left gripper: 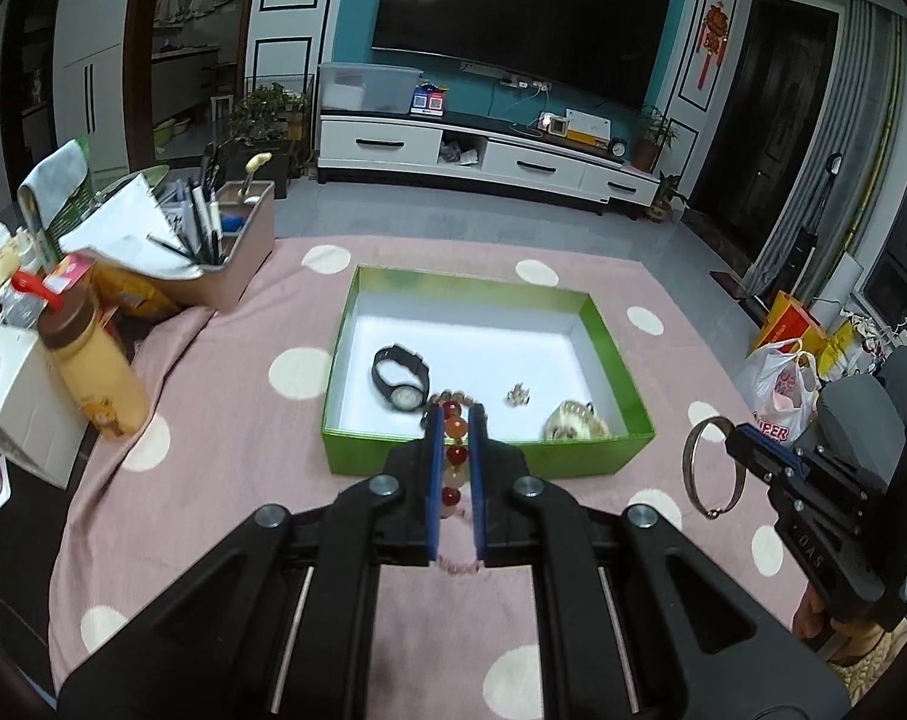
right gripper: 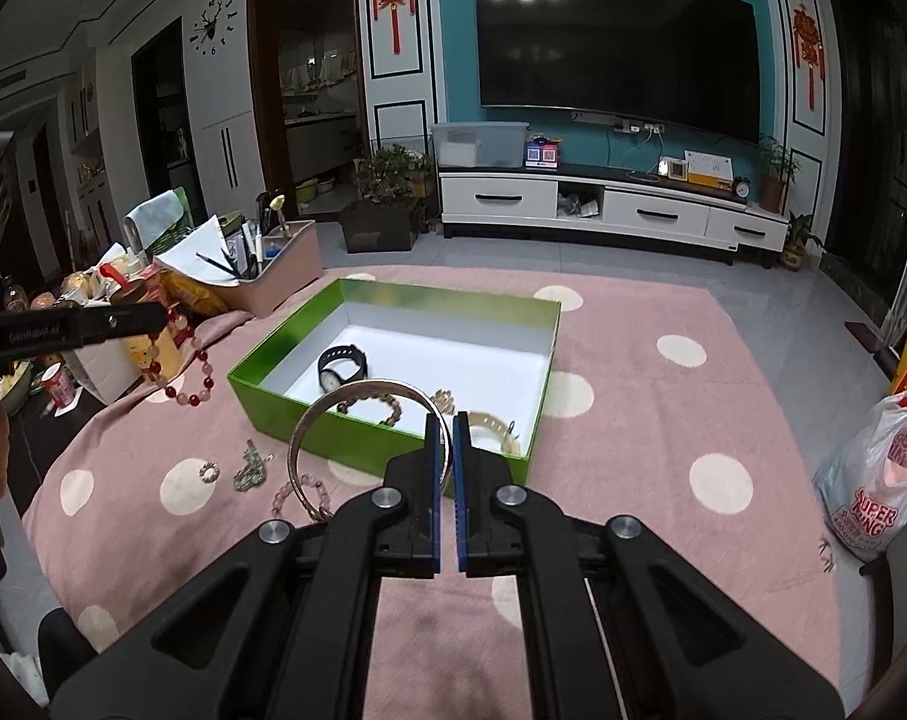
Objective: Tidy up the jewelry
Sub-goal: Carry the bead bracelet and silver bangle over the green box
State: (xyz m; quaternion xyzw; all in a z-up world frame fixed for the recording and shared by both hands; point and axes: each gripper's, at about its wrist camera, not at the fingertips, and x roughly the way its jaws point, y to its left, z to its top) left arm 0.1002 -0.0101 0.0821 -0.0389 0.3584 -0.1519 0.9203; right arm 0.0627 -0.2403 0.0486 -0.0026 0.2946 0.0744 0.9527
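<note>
Both grippers carry jewelry toward the green box (right gripper: 285, 414), the collection point (1 watch (right gripper: 341, 367) already lies inside). The left gripper (left gripper: 455, 420) clamps a red bead bracelet (left gripper: 455, 427); the right gripper (right gripper: 452, 426) pinches a silver bangle (right gripper: 333, 405) above the tablecloth (right gripper: 663, 420).

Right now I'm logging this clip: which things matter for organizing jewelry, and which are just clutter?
Job: green box, watch, bead bracelet in the left hand-held gripper, metal bangle in the right hand-held gripper, loose pieces on the cloth.

Clutter: yellow bottle, pen holder, plastic bag.
</note>
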